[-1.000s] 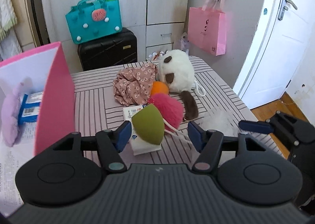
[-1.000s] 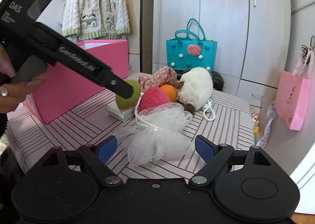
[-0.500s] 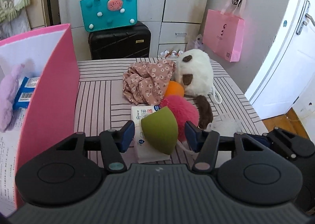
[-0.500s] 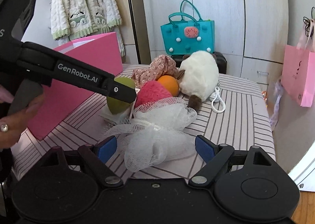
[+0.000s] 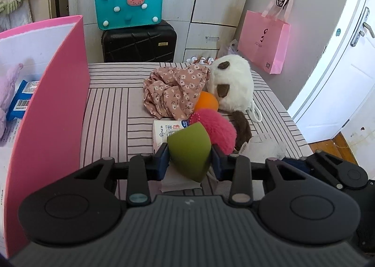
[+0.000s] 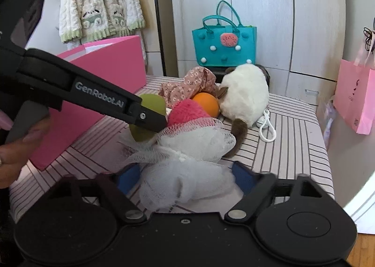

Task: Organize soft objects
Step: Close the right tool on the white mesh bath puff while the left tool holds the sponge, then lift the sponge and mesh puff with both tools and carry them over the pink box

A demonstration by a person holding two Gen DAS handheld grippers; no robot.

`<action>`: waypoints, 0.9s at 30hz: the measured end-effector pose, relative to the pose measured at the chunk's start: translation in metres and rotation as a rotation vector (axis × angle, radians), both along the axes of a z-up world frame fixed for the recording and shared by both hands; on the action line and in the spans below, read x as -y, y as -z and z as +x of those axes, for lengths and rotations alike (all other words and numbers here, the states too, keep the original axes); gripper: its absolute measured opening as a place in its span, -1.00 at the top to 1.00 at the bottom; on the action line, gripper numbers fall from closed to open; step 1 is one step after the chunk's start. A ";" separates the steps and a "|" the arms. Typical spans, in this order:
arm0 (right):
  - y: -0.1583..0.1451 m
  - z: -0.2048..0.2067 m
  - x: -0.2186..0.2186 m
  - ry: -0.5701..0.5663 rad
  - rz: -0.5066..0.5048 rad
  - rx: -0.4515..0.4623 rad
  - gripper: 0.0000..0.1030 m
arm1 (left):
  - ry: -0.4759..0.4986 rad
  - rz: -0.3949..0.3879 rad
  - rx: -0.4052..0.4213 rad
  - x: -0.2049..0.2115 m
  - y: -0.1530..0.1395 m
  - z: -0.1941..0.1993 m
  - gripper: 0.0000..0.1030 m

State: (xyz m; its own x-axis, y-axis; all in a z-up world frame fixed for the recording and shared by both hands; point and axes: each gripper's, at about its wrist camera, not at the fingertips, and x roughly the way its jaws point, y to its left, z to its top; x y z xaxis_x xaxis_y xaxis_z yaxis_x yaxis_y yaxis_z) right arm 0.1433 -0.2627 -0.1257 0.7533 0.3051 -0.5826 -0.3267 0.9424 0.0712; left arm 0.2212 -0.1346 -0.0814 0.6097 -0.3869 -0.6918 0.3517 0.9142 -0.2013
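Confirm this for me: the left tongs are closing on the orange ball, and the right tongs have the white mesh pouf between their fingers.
Not quite. The left tongs are closing on the green sponge, not the orange ball, which lies untouched further back beside the floral cloth; the left wrist view shows this. The rest holds: the right tongs have just been closing, with the white mesh pouf between their fingers.
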 end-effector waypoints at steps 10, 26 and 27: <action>-0.009 -0.013 -0.006 -0.027 -0.038 -0.012 0.42 | 0.036 -0.051 -0.028 -0.011 -0.003 -0.018 0.29; -0.022 -0.038 -0.004 0.018 -0.022 -0.054 0.50 | 0.145 -0.079 -0.088 -0.027 -0.013 -0.042 0.29; -0.024 -0.040 -0.005 0.017 -0.029 -0.056 0.50 | 0.158 -0.080 -0.092 -0.027 -0.015 -0.044 0.29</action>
State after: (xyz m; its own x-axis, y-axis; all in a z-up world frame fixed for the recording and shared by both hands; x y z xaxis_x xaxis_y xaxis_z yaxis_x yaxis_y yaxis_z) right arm 0.1032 -0.2579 -0.1017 0.7244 0.2749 -0.6322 -0.3069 0.9498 0.0613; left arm 0.1767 -0.1073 -0.0659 0.4722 -0.5285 -0.7054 0.4665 0.8289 -0.3088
